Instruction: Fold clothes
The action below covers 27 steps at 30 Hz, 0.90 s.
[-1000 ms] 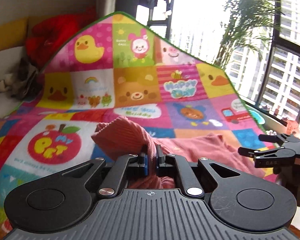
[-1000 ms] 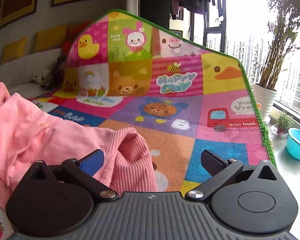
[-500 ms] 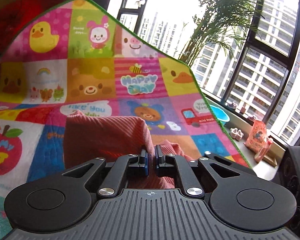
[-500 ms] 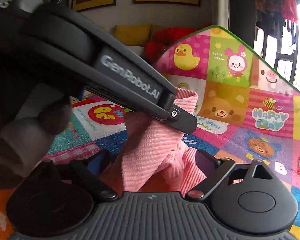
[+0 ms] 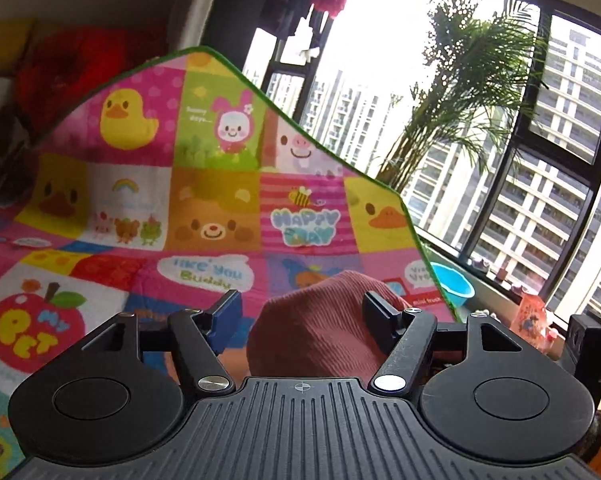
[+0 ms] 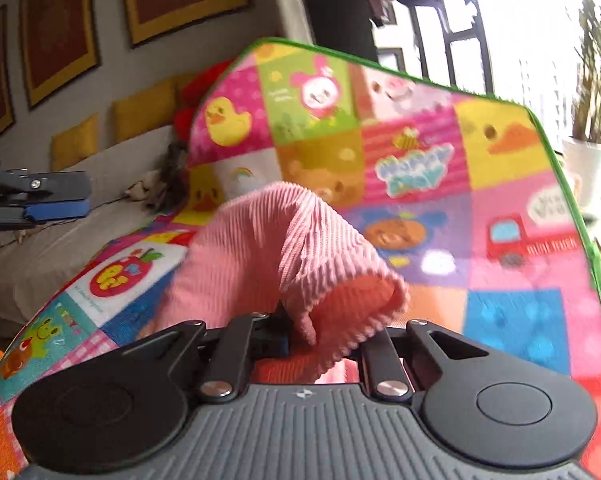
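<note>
Your left gripper (image 5: 302, 312) has just let go: half a second ago its jaws were pinched shut on the pink ribbed garment (image 6: 284, 256), and now they stand wide apart with a hump of that cloth lying loose between them, gripped by neither. Your right gripper (image 6: 324, 344) has done the reverse. A second ago it was spread wide beside the cloth; now its jaws are drawn in close on a fold, which drapes up and over them just above the cartoon play mat (image 6: 520, 312).

That reads as a handover, so the garment now hangs from your right side alone, and the left is free to take a new edge or corner for the next fold. No crease looks set yet, by my judgement.

Count: one garment, one mat beneath it, two grippers. Beyond the mat's far right edge sits one blue bowl (image 5: 452, 286), and behind that one potted palm (image 5: 460, 112).
</note>
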Tool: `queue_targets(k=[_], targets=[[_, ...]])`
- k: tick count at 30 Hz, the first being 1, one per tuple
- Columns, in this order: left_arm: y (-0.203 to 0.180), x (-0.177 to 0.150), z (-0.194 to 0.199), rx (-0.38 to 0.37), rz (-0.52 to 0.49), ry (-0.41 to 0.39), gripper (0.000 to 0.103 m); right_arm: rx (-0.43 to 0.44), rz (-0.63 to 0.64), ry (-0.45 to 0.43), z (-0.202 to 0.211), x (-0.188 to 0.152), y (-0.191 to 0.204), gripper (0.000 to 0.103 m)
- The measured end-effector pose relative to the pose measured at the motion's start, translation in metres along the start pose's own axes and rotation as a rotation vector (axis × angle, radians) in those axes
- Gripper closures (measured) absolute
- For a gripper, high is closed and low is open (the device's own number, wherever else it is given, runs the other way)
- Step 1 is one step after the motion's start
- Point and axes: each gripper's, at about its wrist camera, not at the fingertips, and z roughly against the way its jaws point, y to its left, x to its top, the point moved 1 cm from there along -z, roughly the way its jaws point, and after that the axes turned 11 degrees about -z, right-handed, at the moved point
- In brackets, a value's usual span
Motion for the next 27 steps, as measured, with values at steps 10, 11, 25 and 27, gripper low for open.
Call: queue_targets(k=[10, 11, 25, 27], targets=[[-0.036, -0.060, -0.069, -0.004, -0.110, 0.246, 0.025, -0.035, 0.008, -0.055, 0.033, 0.008, -0.028, 0.082], [-0.039, -0.061, -0.069, -0.002, -0.129, 0.242, 0.025, -0.021, 0.041, -0.093, 0.040, 0.020, -0.020, 0.081], [-0.043, -0.068, -0.063, -0.028, -0.188, 0.211, 0.025, 0.253, -0.005, 0.087, -0.065, 0.056, -0.017, 0.014], [-0.042, -0.068, -0.061, -0.041, -0.186, 0.205, 0.025, 0.310, -0.022, 0.129, -0.066, 0.047, -0.017, 0.025]])
